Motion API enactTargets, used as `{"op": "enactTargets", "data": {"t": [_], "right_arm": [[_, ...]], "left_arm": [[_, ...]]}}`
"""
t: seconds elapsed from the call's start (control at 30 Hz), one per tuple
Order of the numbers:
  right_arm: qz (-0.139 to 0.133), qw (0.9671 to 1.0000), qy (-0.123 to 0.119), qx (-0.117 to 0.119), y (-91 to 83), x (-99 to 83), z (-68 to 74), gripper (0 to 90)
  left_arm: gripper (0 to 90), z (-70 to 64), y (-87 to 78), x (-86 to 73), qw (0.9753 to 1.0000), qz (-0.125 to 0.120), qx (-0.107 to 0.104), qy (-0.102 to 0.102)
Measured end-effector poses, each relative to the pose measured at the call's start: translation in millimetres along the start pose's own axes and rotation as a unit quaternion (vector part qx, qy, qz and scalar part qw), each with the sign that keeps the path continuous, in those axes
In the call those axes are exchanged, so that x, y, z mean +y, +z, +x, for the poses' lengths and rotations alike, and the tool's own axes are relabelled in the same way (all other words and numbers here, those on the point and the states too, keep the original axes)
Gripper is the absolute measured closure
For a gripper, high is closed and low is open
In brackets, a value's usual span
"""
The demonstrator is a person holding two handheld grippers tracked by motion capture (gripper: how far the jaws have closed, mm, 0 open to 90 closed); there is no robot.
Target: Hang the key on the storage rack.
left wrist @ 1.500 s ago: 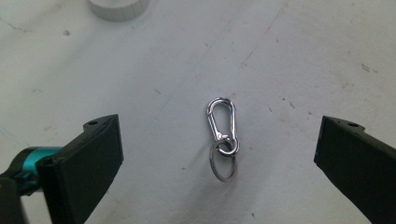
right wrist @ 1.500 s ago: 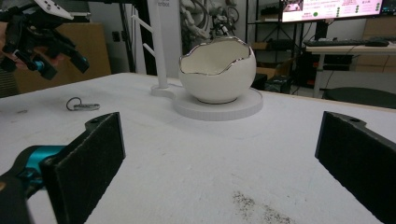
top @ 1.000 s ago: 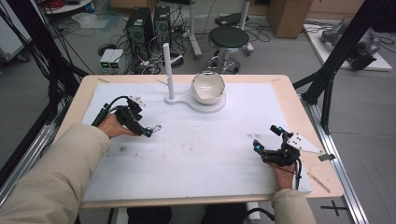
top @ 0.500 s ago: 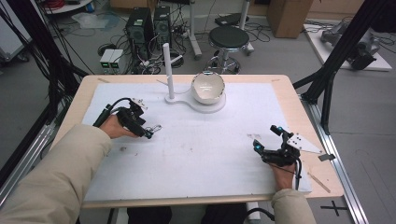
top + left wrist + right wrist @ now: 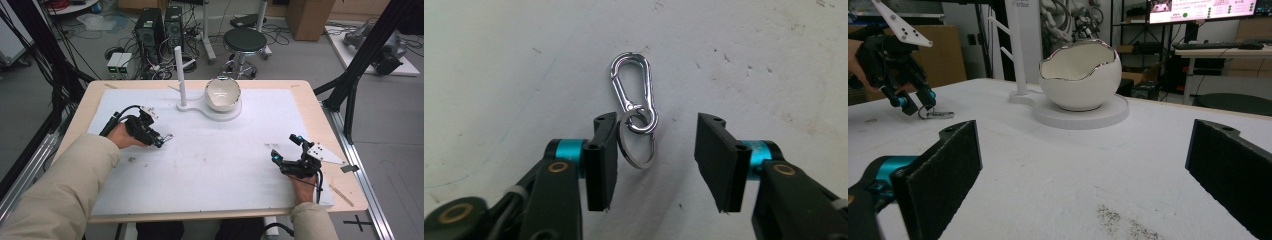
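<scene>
Since the earlier frames the left gripper has barely shifted; it remains low over the clip. Its jaws stand apart, straddling the ring, which lies against the left jaw, nearer it than the right. The clip's long axis runs straight away from the gripper, flat on the sheet. The right gripper, jaws apart and empty, rests well apart. Farther off stands the bowl beside the post, with open sheet between.
</scene>
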State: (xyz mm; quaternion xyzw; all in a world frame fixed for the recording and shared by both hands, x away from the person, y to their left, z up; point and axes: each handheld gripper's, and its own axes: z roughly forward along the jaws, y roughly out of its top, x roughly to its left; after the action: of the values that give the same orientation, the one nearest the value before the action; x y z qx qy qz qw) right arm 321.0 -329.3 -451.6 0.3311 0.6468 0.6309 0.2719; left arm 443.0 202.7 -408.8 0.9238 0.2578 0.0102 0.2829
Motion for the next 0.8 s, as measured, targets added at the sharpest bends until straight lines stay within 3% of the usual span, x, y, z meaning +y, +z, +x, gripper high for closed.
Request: {"op": "enactTargets", "data": {"t": [0.47, 0.6, 0.63, 0.67, 0.8], "right_arm": [[0.000, 1.0000, 0.001, 0.001, 0.0, 0.0, 0.1, 0.5], [0.000, 1.0000, 0.002, 0.001, 0.0, 0.1, 0.1, 0.5], [0.001, 1.0000, 0.001, 0.001, -0.1, 0.0, 0.0, 0.5], [0.001, 1.0000, 0.001, 0.001, 0.0, 0.0, 0.0, 0.5], [0.001, 1.0000, 0.001, 0.001, -0.1, 0.1, 0.0, 0.5]], "left_arm": [[75.7, 1.5, -3.9, -0.9, 0.9999, 0.001, 0.003, -0.016], [79.8, 3.1, -4.1, -0.3, 0.9999, 0.010, 0.006, -0.012], [82.3, 1.6, -2.4, -0.6, 0.9996, -0.001, 0.006, -0.029], [83.5, 3.6, -3.9, -0.4, 0.9998, 0.011, 0.005, -0.017], [85.7, 3.4, -2.7, -0.4, 0.9997, 0.007, 0.005, -0.021]]}}
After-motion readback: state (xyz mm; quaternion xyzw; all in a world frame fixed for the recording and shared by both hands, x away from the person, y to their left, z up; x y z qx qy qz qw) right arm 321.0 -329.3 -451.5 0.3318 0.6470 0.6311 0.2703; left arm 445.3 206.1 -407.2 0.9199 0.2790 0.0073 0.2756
